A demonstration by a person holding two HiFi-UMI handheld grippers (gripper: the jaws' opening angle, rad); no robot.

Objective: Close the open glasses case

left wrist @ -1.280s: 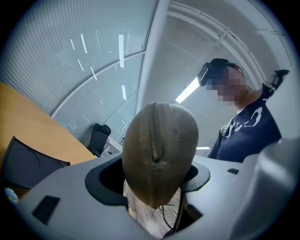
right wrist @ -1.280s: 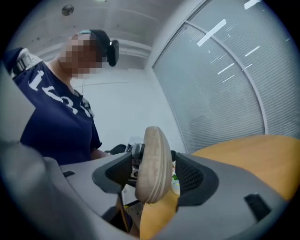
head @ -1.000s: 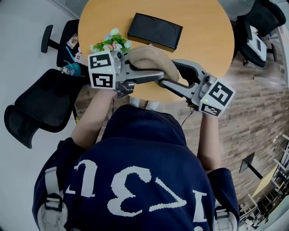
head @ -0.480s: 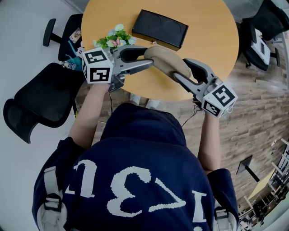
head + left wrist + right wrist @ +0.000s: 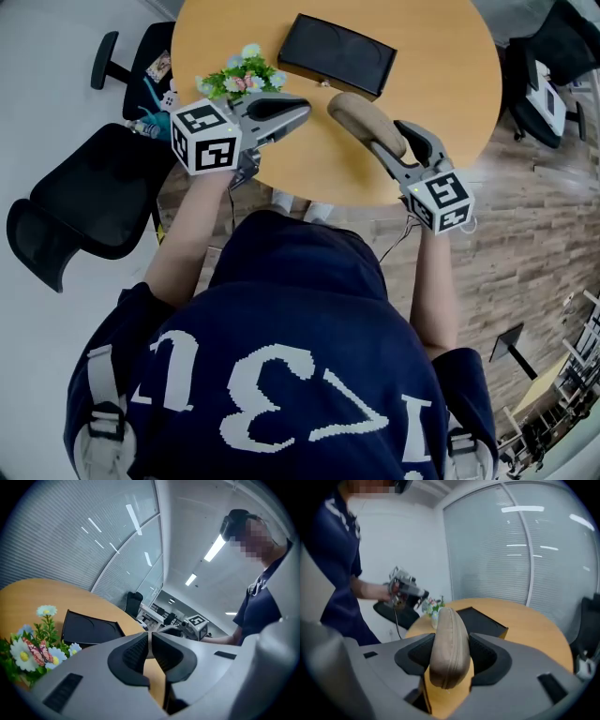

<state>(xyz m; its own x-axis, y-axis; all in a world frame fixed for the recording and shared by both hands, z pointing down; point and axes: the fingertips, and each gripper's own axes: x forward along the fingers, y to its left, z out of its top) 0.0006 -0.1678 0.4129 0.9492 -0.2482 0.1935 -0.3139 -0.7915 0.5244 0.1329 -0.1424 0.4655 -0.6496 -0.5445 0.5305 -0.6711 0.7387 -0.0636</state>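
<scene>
A tan soft glasses case [image 5: 361, 120] is held on edge over the round wooden table [image 5: 441, 84], its seam looking closed. My right gripper [image 5: 389, 142] is shut on it; in the right gripper view the case [image 5: 449, 639] fills the gap between the pads of that gripper [image 5: 449, 657]. My left gripper [image 5: 305, 105] hovers to the case's left, apart from it. Its jaws are shut with nothing between them, as the left gripper view [image 5: 149, 641] shows.
A black rectangular box [image 5: 339, 54] lies at the table's far side, also seen in the gripper views [image 5: 89, 627] [image 5: 480, 620]. A small pot of artificial flowers [image 5: 242, 77] stands by the left gripper. Black office chairs [image 5: 84, 216] stand around the table.
Both grippers were on the case. The left one has let go, shut its jaws and drawn away to the left. The right one has lowered the case toward the table.
</scene>
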